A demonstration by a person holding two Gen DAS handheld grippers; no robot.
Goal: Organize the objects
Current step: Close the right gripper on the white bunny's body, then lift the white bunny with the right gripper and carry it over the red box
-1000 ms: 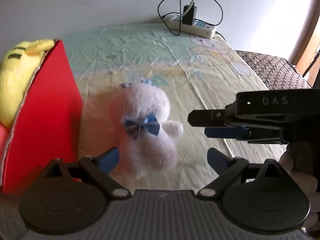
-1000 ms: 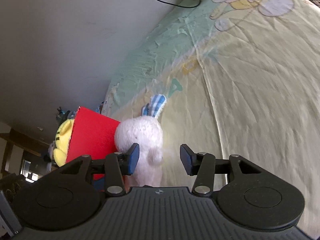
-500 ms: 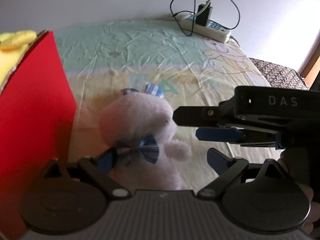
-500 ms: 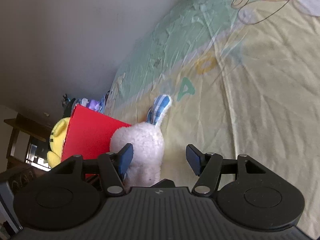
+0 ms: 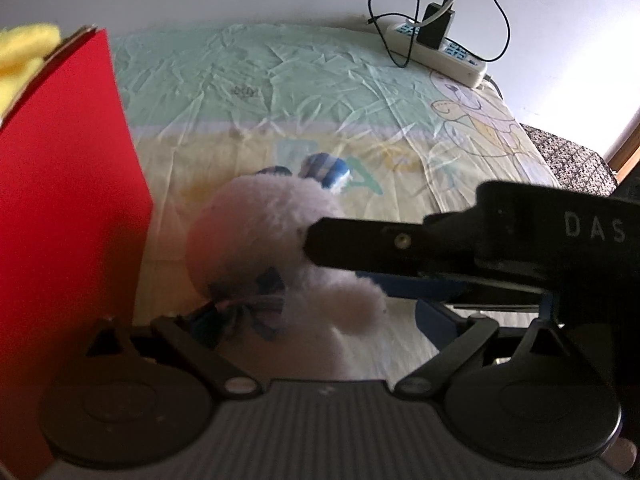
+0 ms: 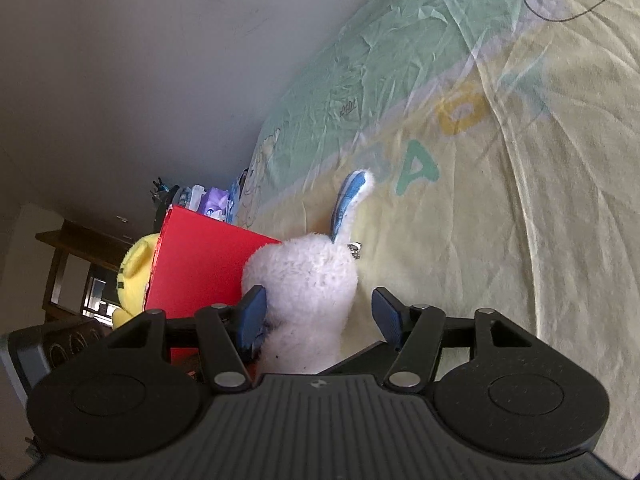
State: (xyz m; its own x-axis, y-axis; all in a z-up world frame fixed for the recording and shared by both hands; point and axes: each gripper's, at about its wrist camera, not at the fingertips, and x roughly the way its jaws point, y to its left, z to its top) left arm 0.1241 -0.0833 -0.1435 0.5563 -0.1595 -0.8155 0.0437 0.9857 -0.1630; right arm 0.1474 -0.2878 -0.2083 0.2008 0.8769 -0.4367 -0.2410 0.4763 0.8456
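A white plush bunny (image 5: 264, 232) with a blue bow and blue-lined ears lies on the bed sheet (image 5: 256, 88) beside the red box (image 5: 60, 200). My left gripper (image 5: 316, 320) points down at it and its wide jaws are opening a little, with the bunny's body between them and neither pad pressing. My right gripper (image 5: 348, 260) reaches in from the right across the bunny's head. In the right wrist view the bunny (image 6: 308, 280) sits between my right gripper's (image 6: 318, 308) closing jaws; the left pad brushes its fur and the right pad stands apart.
A yellow plush toy (image 6: 134, 276) sits in the red box (image 6: 200, 268). A white power strip (image 5: 440, 52) with a black charger and cables lies at the sheet's far edge by the wall. A patterned seat (image 5: 568, 156) is at the right. Small packets (image 6: 208, 200) sit behind the box.
Both grippers have closed in on the bunny, which now fills more of each view. The right gripper's finger has slid left over the bunny's head, and its jaws stand wider than a second ago.
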